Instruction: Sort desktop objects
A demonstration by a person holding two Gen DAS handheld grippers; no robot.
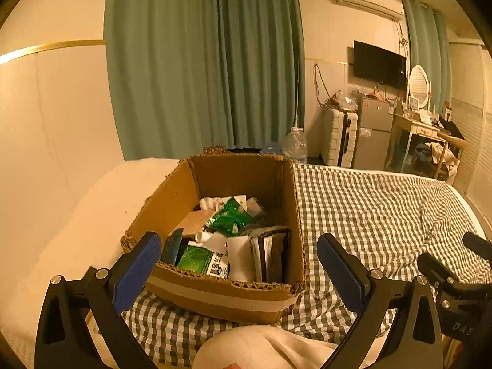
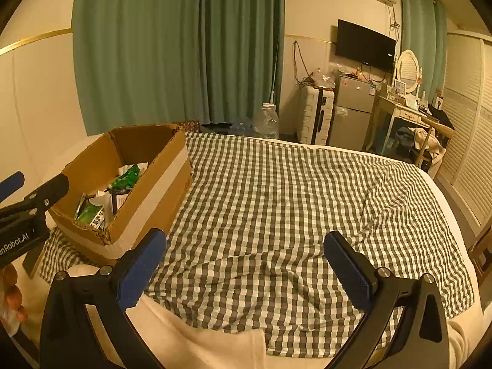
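Note:
An open cardboard box stands on a green-and-white checked cloth on a bed. It holds several items: a green foil packet, a green-and-white carton, a white bag, a dark booklet and a tan flat piece. My left gripper is open and empty, its jaws on either side of the box's near wall. My right gripper is open and empty over bare cloth, to the right of the box.
Green curtains hang behind the bed. A water bottle, a white suitcase, a small fridge and a dresser with a mirror stand beyond the far edge. A cream wall lies at left.

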